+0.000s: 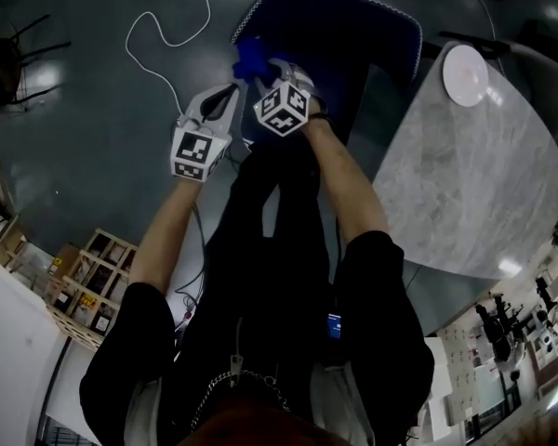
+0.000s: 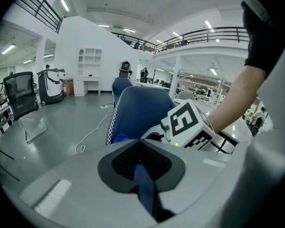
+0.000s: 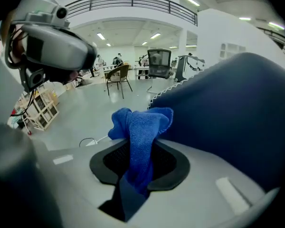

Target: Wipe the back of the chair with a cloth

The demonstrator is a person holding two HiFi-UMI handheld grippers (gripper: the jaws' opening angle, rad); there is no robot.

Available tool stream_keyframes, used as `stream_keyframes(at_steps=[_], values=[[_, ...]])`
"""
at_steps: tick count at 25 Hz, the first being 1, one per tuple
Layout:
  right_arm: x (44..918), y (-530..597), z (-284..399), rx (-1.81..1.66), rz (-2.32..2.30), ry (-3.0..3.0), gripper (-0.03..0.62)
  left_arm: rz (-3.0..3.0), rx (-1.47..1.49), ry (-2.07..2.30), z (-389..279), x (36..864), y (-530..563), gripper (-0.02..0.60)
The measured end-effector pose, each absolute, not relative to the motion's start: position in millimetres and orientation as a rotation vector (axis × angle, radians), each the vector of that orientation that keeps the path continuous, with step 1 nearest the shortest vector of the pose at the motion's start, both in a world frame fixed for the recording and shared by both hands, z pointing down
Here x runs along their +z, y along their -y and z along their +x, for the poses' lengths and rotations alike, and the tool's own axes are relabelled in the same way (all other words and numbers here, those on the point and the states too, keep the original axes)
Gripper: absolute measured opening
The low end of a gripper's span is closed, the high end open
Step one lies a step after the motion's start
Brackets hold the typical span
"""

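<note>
The blue chair back [image 1: 335, 35] stands just ahead of me, its stitched top edge toward the floor beyond. My right gripper [image 1: 268, 74] is shut on a bright blue cloth [image 1: 251, 59], which bunches out above the jaws [image 3: 140, 127] beside the chair back [image 3: 232, 113]. My left gripper [image 1: 228, 96] sits close to the left of the right one, near the chair's left edge [image 2: 140, 110]. Its jaws look shut; a thin dark blue strip shows in the slit between them. A bit of the cloth [image 2: 121, 139] peeks past it.
A grey marble table [image 1: 465, 184] with a white plate [image 1: 465, 74] stands right of the chair. A white cable [image 1: 158, 26] loops over the dark floor at left. Wooden crates [image 1: 88, 282] sit at lower left. My own legs are right below the grippers.
</note>
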State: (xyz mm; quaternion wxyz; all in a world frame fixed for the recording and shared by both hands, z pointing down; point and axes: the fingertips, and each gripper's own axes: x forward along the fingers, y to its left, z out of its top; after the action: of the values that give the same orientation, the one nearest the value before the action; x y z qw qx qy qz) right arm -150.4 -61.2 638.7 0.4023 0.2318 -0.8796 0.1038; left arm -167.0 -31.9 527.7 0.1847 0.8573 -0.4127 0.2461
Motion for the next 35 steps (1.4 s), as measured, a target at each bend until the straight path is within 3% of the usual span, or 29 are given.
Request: stream_keyframes(at_steps=[8, 16, 35], values=[[653, 114, -165, 0.346, 0.71, 2.162, 0.1, 2.419, 0.694, 1.163, -196, 538, 27, 0.003], [662, 140, -119, 0.66, 1.005, 2.107, 0.1, 2.437, 0.709, 1.134, -188, 542, 27, 0.003], [663, 149, -30, 0.718, 1.279, 1.968, 0.1, 2.495, 0.743, 0.997, -142, 549, 29, 0.003]])
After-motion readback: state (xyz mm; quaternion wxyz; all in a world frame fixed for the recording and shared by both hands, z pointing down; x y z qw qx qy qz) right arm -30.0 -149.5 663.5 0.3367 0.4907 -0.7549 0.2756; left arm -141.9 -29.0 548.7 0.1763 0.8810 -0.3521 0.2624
